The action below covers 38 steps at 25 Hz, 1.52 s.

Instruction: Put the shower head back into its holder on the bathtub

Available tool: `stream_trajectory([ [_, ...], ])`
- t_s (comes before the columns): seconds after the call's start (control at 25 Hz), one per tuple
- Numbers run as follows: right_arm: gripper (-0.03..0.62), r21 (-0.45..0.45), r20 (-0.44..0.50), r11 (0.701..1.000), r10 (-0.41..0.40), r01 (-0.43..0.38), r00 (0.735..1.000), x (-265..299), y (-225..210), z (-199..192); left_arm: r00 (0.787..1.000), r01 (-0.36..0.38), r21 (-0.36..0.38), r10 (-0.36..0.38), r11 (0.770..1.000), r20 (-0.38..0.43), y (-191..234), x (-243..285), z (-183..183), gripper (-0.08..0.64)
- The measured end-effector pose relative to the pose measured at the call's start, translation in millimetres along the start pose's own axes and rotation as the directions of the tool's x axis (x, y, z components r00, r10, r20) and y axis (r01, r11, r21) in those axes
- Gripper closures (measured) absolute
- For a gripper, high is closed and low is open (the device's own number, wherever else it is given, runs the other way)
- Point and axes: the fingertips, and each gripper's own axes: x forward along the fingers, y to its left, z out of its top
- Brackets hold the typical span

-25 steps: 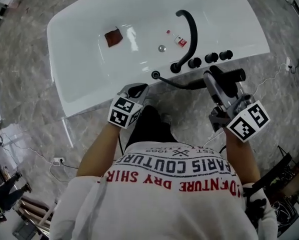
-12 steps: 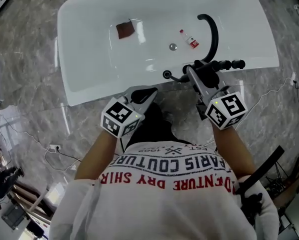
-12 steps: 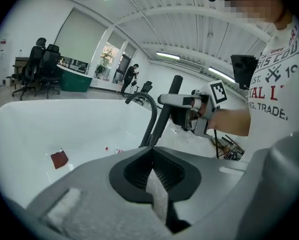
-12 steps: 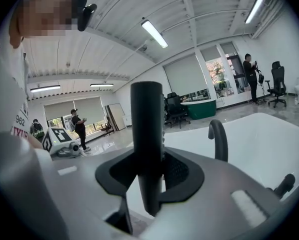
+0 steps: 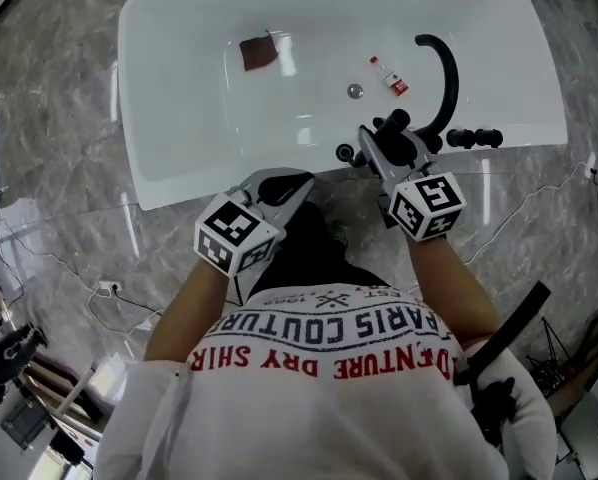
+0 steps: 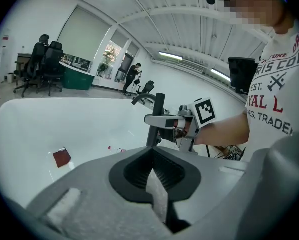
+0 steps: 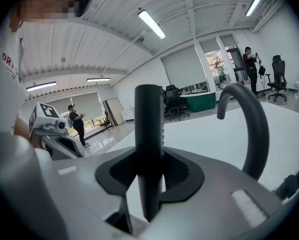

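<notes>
The black shower head (image 5: 395, 124) stands upright between the jaws of my right gripper (image 5: 371, 143), which is shut on its handle (image 7: 149, 134). It hangs over the near rim of the white bathtub (image 5: 179, 168), just right of the round black holder socket (image 5: 345, 153). My left gripper (image 5: 297, 181) is shut with nothing in it, a little in front of the rim and to the left of the socket. In the left gripper view its jaws (image 6: 154, 176) are pressed together, and the shower head (image 6: 158, 115) shows beyond them.
A curved black spout (image 5: 447, 68) and black knobs (image 5: 474, 138) sit on the rim to the right. Inside the tub lie a red-brown square (image 5: 258, 52), a small bottle (image 5: 389, 76) and the drain (image 5: 355, 90). Marble floor surrounds the tub; cables run along it.
My right gripper has carried the shower head left and down, from in front of the knobs to the rim beside the socket. The left gripper has risen a little.
</notes>
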Motion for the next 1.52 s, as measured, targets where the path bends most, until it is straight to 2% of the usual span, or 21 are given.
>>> stream_trajectory([
  [0.24, 0.476, -0.008, -0.039, 1.000, -0.024, 0.024, 0.999, 21.5, -7.4, -17.9, 1.000, -0.004, 0.002, 0.004, 1.000, -0.015, 13.3, -6.6, 1.2, 0.555],
  [0.56, 0.476, 0.005, -0.126, 0.996, -0.087, 0.089, 0.988, 39.3, -24.1, -70.6, 0.999, 0.011, -0.013, -0.011, 1.000, -0.032, 30.4, -10.2, 0.8, 0.555],
  [0.68, 0.476, -0.017, -0.155, 0.995, -0.095, 0.094, 0.983, 44.7, -22.4, -87.1, 0.999, 0.026, -0.016, -0.027, 1.000, -0.044, 35.6, -8.7, -1.0, 0.555],
  [0.88, 0.476, -0.108, -0.218, 0.993, -0.080, 0.057, 0.973, 53.7, -8.3, -107.2, 0.998, 0.040, -0.009, -0.040, 0.999, -0.058, 45.5, -11.1, 2.4, 0.555],
  [1.04, 0.476, -0.126, -0.232, 0.991, -0.077, 0.049, 0.970, 58.5, -0.2, -112.3, 0.995, 0.060, 0.003, -0.060, 0.998, -0.074, 45.2, -9.9, 3.9, 0.555],
  [1.32, 0.467, -0.079, -0.291, 0.994, -0.089, 0.069, 0.952, 57.6, -0.2, -120.0, 0.989, 0.107, 0.023, -0.104, 0.994, -0.109, 42.6, -2.4, 2.9, 0.555],
  [1.52, 0.410, -0.022, -0.249, 0.995, -0.101, 0.098, 0.963, 32.6, 3.0, -112.6, 0.988, 0.125, 0.044, -0.120, 0.991, -0.097, 34.5, -2.5, 6.9, 0.555],
])
